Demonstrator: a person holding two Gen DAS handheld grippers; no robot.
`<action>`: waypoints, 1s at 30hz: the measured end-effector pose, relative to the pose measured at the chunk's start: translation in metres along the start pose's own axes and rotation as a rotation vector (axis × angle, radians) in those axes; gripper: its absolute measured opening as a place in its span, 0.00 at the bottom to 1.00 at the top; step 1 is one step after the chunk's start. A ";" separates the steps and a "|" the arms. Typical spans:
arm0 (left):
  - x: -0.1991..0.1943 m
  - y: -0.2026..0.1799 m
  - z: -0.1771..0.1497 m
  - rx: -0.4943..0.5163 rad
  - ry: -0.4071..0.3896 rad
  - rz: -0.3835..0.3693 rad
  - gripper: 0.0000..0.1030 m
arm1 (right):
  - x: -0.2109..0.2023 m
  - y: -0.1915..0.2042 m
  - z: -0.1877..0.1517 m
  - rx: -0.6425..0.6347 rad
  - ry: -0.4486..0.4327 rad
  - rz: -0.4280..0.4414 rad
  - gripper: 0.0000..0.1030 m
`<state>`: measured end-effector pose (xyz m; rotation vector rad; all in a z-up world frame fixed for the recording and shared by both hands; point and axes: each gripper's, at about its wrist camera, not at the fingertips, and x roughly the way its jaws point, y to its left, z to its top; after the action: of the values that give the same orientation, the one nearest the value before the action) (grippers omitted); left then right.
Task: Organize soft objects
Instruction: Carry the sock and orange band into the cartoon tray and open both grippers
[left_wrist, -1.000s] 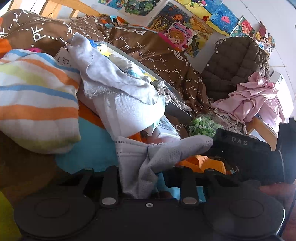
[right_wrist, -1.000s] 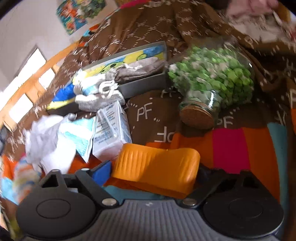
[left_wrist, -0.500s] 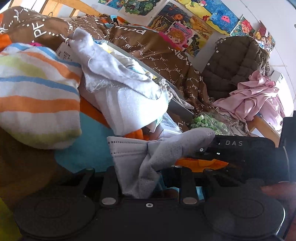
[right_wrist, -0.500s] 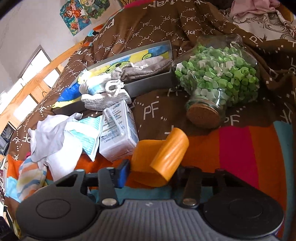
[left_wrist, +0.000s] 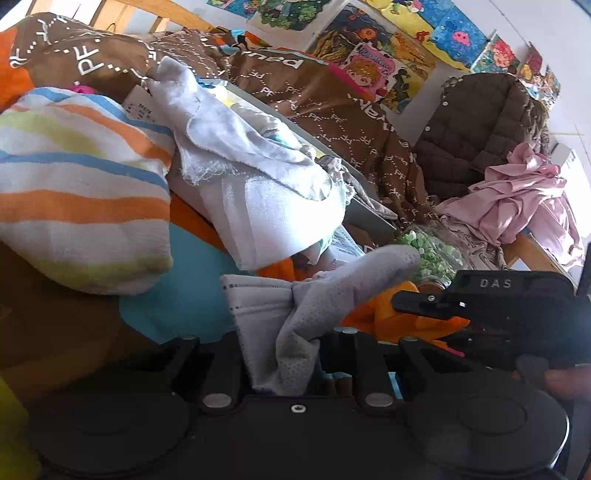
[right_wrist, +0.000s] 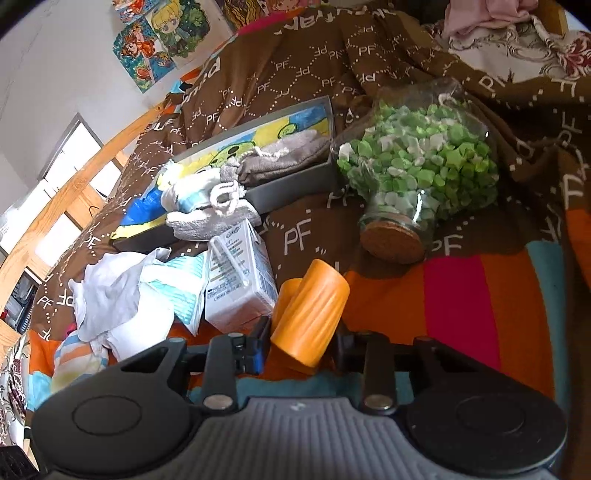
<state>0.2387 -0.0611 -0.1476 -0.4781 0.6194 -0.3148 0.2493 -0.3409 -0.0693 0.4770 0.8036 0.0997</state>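
In the left wrist view a grey perforated cloth (left_wrist: 306, 317) is pinched between the fingers of my left gripper (left_wrist: 291, 350). Its jaws are closing on it, and one end of the cloth sticks up to the right. My right gripper (right_wrist: 301, 343) has a ribbed orange sheet (right_wrist: 314, 310) between its jaws, which are closing and buckling the sheet into an upright fold. That orange sheet (left_wrist: 391, 306) also shows in the left wrist view, just right of the grey cloth, under the right tool's black body (left_wrist: 517, 306). Both hover low over the striped bedspread (right_wrist: 461, 314).
A corked glass jar of green paper bits (right_wrist: 417, 177) lies ahead on the right. A white carton (right_wrist: 236, 273), crumpled white cloths (right_wrist: 110, 291) and a grey tray with pouches (right_wrist: 291, 181) lie on the left. A striped towel (left_wrist: 74, 192) and pink garment (left_wrist: 517, 199) flank the bed.
The right gripper's jaws have closed on the orange sheet, folding it from flat into an upright roll. The left gripper still holds the grey cloth, squeezed a little tighter.
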 end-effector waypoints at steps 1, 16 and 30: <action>-0.002 0.000 0.000 -0.007 0.000 0.004 0.19 | -0.004 -0.001 0.000 0.002 -0.008 -0.002 0.33; -0.027 -0.017 0.005 -0.025 -0.043 0.035 0.12 | -0.038 0.003 -0.002 -0.094 -0.115 -0.036 0.31; -0.045 -0.043 0.030 0.050 -0.111 -0.016 0.11 | -0.047 0.016 0.010 -0.145 -0.251 0.014 0.32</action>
<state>0.2166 -0.0686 -0.0831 -0.4497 0.4988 -0.3164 0.2251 -0.3428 -0.0255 0.3495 0.5430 0.1084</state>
